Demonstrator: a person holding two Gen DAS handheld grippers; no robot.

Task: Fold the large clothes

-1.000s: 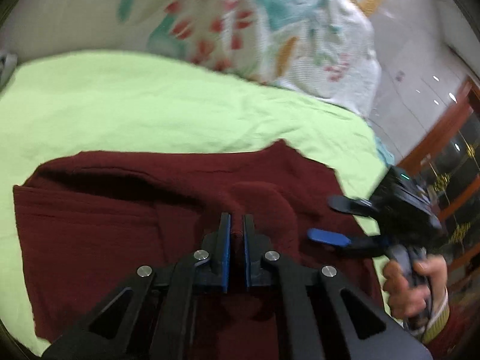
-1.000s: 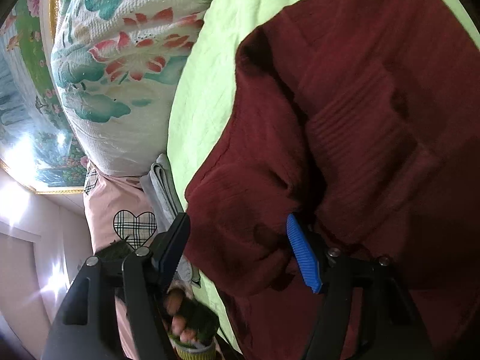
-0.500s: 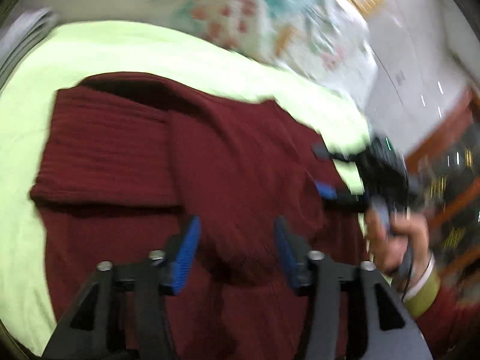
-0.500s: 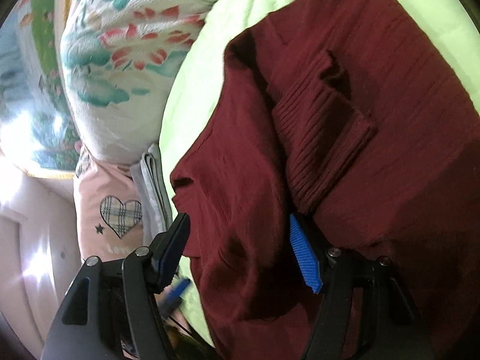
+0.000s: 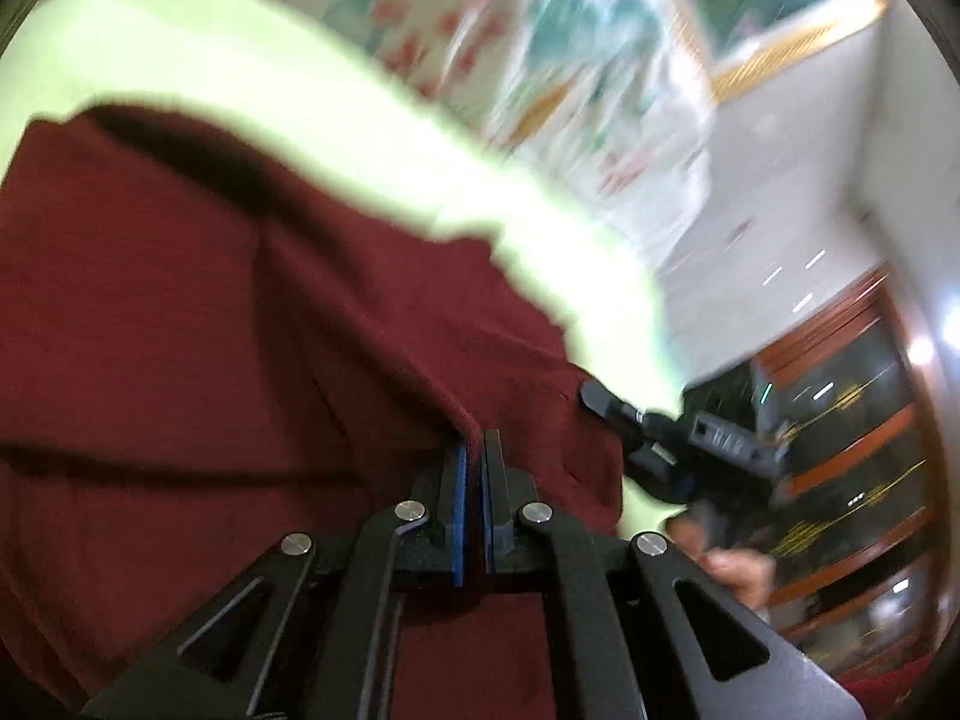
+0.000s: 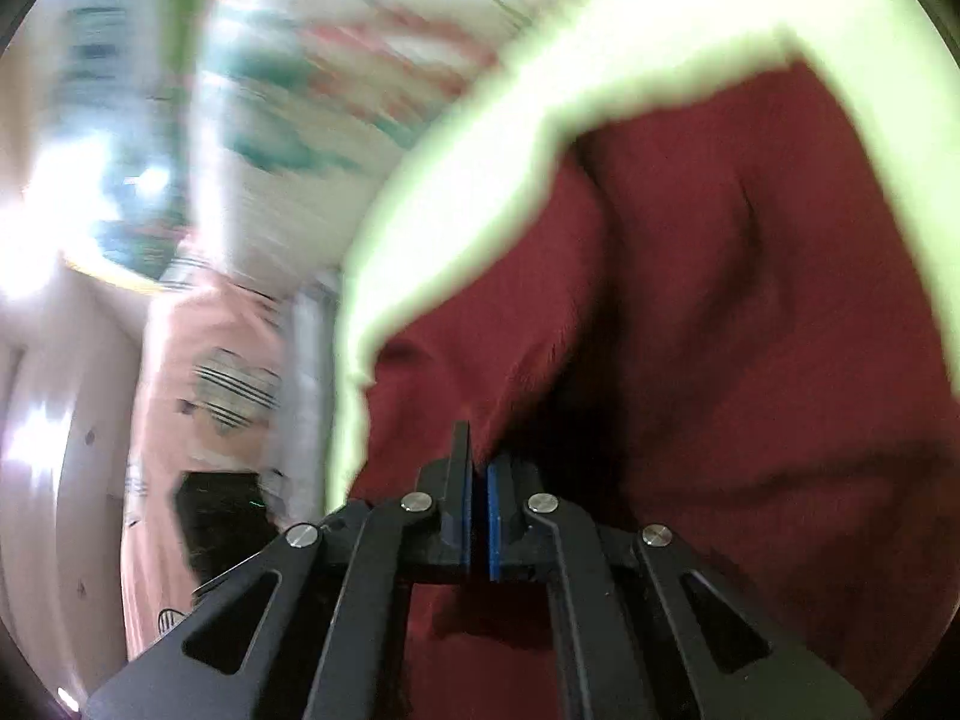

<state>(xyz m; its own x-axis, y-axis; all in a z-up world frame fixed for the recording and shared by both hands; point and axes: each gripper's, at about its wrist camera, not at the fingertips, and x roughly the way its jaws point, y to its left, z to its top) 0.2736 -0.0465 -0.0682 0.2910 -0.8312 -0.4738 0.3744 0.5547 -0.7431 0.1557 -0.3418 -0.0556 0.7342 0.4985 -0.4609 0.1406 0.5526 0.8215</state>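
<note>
Garment: a dark red sweater lay spread on the bed's light green sheet.
Left gripper: clenched on a raised fold of the sweater, cloth pinched between its blue pads.
Right gripper: clenched on the sweater's near edge, beside the sheet.
Behind: a floral quilt, blurred.
Person: a hand gripped the right tool's handle.

Motion blur smears the floral quilt and what may be a heart-print cushion.
</note>
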